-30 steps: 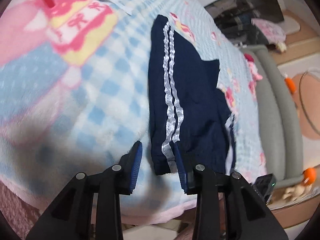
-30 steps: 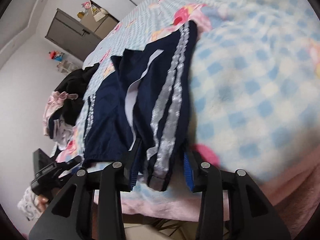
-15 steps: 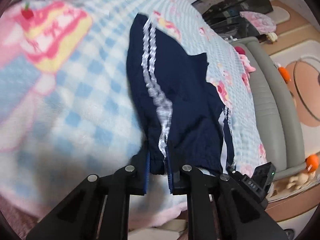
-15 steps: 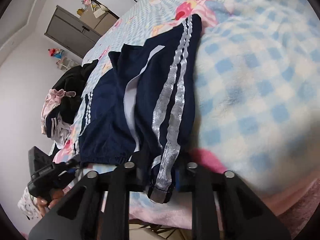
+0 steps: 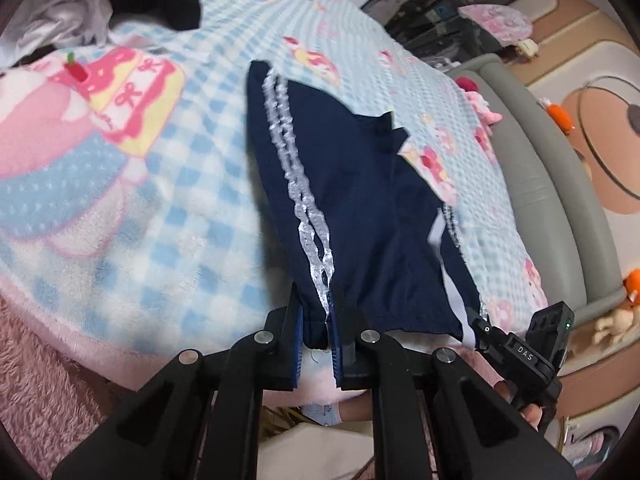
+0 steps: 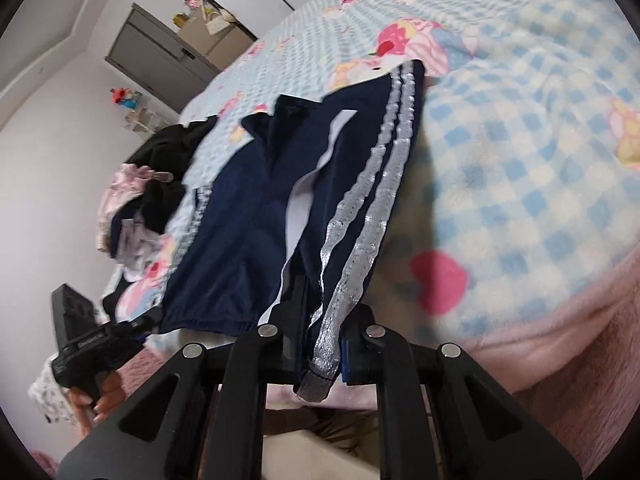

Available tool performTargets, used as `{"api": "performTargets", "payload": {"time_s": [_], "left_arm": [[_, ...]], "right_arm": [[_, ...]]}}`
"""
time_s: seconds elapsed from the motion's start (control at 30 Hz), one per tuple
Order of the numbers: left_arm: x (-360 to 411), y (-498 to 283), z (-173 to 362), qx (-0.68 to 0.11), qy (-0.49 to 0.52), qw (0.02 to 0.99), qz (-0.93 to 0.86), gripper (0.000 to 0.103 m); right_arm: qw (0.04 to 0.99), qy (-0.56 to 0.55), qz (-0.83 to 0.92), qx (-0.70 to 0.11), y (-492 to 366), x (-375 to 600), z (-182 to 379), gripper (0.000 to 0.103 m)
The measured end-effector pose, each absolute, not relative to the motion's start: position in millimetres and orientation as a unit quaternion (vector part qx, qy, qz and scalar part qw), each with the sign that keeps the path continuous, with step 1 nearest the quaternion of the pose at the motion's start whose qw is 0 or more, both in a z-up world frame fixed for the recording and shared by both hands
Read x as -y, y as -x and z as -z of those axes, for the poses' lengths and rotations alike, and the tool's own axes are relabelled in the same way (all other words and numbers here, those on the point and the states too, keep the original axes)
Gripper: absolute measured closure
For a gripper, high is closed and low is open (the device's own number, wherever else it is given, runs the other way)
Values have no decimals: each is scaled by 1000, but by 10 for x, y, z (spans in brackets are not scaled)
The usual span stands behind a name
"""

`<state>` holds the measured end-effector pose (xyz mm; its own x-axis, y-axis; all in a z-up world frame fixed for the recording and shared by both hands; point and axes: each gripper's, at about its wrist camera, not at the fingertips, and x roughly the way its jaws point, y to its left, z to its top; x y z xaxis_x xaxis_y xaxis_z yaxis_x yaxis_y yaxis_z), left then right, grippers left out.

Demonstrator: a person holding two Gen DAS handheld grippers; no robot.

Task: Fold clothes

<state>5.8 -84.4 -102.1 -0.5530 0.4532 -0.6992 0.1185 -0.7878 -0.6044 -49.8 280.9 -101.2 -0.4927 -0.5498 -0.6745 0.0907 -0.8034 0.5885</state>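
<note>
White "DAS" lettering on the black right gripper [image 5: 524, 354]

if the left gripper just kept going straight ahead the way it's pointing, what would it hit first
The navy shorts: the left gripper is already shut on their near hem, so going on would push into that fabric, with the checked blanket under it. Depth past there is unclear.

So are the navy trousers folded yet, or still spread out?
Still spread out lengthwise. The navy trousers lie along the checked blanket; left gripper and right gripper each clamp a hem at the near edge.
</note>
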Motion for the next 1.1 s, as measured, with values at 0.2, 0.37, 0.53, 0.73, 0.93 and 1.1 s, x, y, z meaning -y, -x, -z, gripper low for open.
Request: {"api": "performTargets", "payload": {"time_s": [0.2, 0.37, 0.53, 0.73, 0.93, 1.1], "left_arm": [[880, -41, 1246, 300, 511, 84, -801, 82], [1070, -11, 1291, 316, 522, 75, -789, 63], [1337, 317, 979, 259, 491, 63, -829, 60], [1370, 1341, 1037, 177, 500, 45, -847, 60], [1430, 1918, 1263, 176, 509, 64, -840, 60], [1415, 2022, 1381, 185, 495, 106, -843, 64]], "right_arm": [[174, -480, 833, 214, 366, -2847, 1071, 86], [106, -493, 829, 243, 457, -3040, 1148, 66], [108, -426, 877, 193, 607, -3084, 683, 47], [184, -437, 876, 88, 1362, -2321, 585, 48], [243, -439, 865, -15, 2125, -1455, 588, 48], [254, -476, 842, -30, 2587, -1058, 947, 51]]}}
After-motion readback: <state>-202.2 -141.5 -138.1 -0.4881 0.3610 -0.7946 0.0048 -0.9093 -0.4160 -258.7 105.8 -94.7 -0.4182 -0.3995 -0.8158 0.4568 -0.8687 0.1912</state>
